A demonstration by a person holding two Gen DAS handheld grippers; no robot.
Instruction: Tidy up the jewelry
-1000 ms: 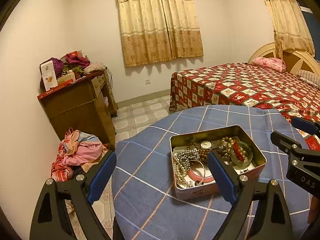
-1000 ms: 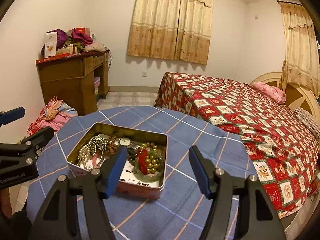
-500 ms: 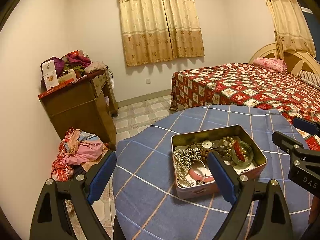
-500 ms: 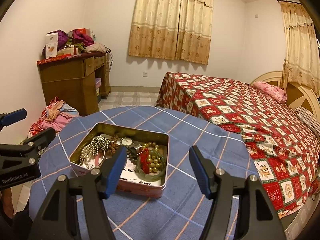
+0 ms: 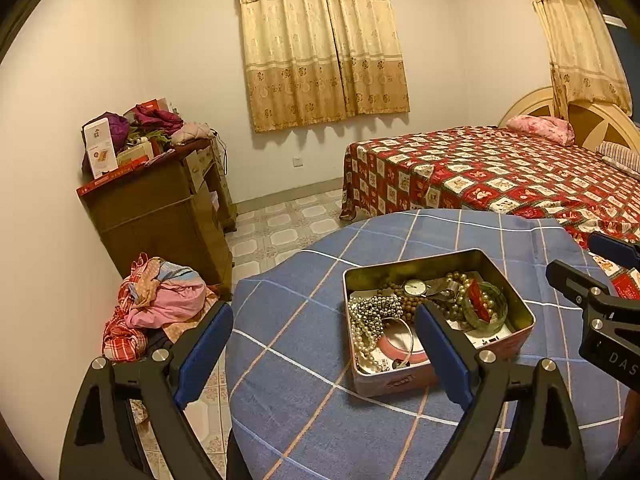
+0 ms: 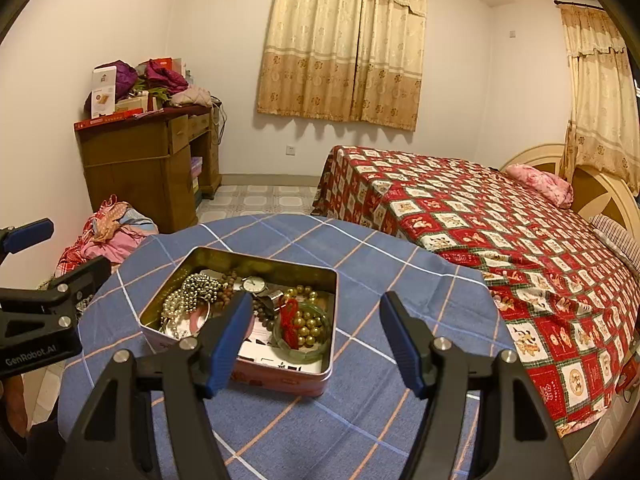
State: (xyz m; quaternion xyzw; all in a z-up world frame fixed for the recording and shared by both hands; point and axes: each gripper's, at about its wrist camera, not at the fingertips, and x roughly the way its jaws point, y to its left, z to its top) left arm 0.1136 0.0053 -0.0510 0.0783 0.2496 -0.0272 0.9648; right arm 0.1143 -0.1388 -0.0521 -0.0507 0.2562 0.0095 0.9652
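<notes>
On the table (image 6: 360,380), an open tin (image 6: 256,376) holds a watch (image 6: 253,284) and beads (image 6: 198,285).

- Our left gripper (image 5: 324,350) hangs level, its blue-padded fingers (image 5: 204,354) spread wide apart, gripping nothing.
- Our right gripper (image 6: 316,340) sits alongside it, jaws likewise parted and empty.

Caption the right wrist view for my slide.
Open right tool hovers over a tin of tangled jewelry on a blue checked tablecloth.
</notes>
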